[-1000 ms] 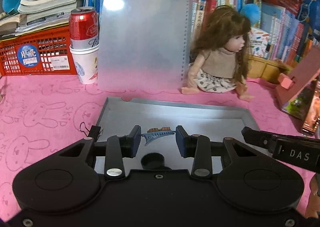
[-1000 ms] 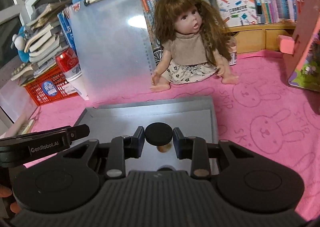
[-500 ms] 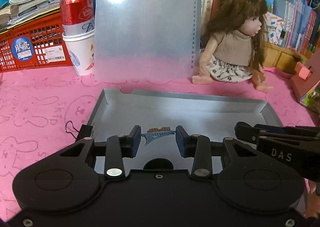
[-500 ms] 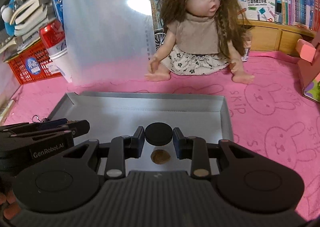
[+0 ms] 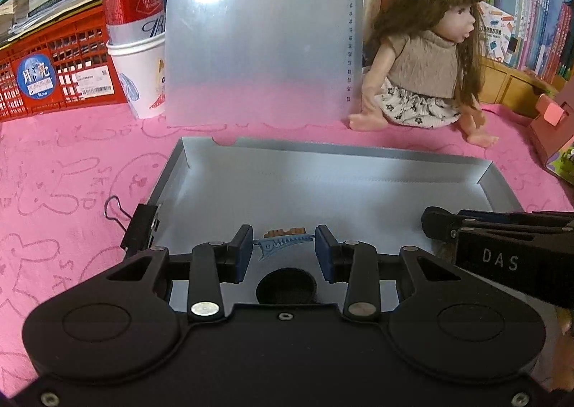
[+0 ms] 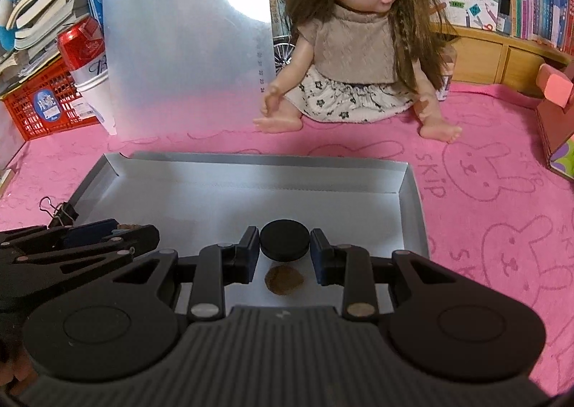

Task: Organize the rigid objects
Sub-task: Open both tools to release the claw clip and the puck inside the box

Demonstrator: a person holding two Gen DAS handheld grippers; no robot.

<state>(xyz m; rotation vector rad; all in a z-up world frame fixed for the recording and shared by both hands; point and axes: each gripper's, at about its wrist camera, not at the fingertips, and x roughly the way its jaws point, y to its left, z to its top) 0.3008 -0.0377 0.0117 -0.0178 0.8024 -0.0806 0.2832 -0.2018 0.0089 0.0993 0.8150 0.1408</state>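
Hair clip (image 5: 283,242) pinched in left gripper (image 5: 283,244), black disc (image 6: 284,240) clamped in right gripper (image 6: 284,245), both over grey tray (image 6: 229,199). Risk: disc dropped onto brown piece (image 6: 284,279) could slide; clip may snag a pad on release.

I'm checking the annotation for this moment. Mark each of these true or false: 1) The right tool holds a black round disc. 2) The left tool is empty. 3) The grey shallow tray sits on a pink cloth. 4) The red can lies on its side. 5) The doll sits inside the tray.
1) True: the right tool grips the black round disc.
2) False: the left tool holds a small blue toothed hair clip.
3) True: the grey shallow tray rests on the pink rabbit-print cloth.
4) False: the red drink can stands upright in a white paper cup.
5) False: the long-haired doll sits on the cloth behind the tray.
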